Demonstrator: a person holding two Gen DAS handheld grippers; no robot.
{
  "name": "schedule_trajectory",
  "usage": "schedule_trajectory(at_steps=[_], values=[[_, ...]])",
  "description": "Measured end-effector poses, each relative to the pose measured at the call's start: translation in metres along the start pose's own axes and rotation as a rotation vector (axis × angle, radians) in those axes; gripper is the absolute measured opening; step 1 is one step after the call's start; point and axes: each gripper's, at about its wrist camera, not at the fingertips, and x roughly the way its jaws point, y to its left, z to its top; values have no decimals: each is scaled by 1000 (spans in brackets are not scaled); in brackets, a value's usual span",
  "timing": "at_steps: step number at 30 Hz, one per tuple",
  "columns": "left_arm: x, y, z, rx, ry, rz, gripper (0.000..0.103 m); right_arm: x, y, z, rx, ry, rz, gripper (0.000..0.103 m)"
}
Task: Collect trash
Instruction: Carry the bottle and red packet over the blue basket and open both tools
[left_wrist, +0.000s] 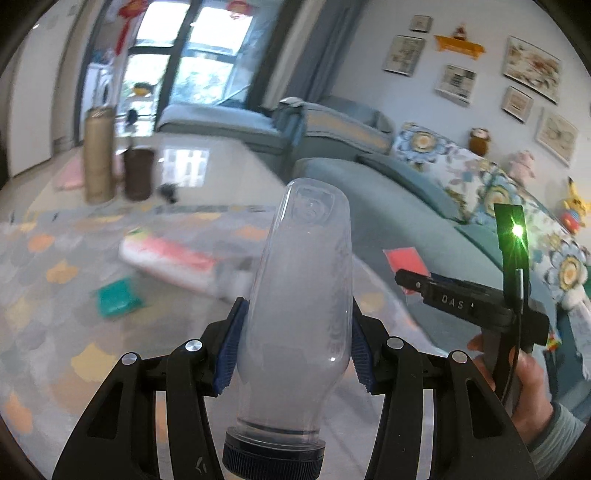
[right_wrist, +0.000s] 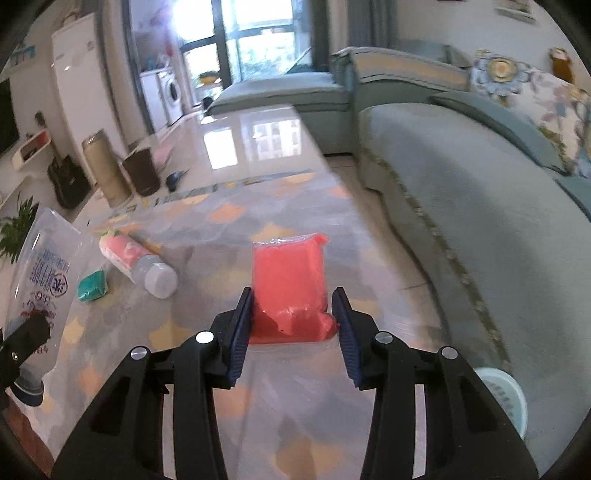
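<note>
Left gripper (left_wrist: 295, 354) clamps bottle (left_wrist: 299, 295) for carrying; right gripper (right_wrist: 291, 325) wide, straddling red packet (right_wrist: 288, 280) to grab it.

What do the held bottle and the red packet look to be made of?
Bottle: clear plastic with a frosted look; the rug shows dimly through its wall, and it has a dark ribbed cap. Red packet: likely thin glossy plastic film; it shows wrinkles, shiny highlights and a crimped clear top edge. Contents cannot be told.
</note>
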Motion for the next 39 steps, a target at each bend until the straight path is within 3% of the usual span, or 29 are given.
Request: schedule_trajectory(at_steps=[8,17,25,34,37,39], values=[[3,-92,-1,103,10,-87,49,-93,-89,-38,123,-72,-67,39],[26,-188,-29,187,62,-132,49,-152,-173,-91,287,-106,-134,39],[66,-239,-49,198,158,-208,49,-158,-225,-125,410,-99,-176,39],[111,-272,-73,236,269,-246,49,-131,-273,-156,559,42,-192,40],[123,-276,-78,224,311,-264,51,-123,-280,-162,607,64,-130,42],[128,-275,-79,205,330,-267,54,-119,-283,-165,623,73,-138,45]])
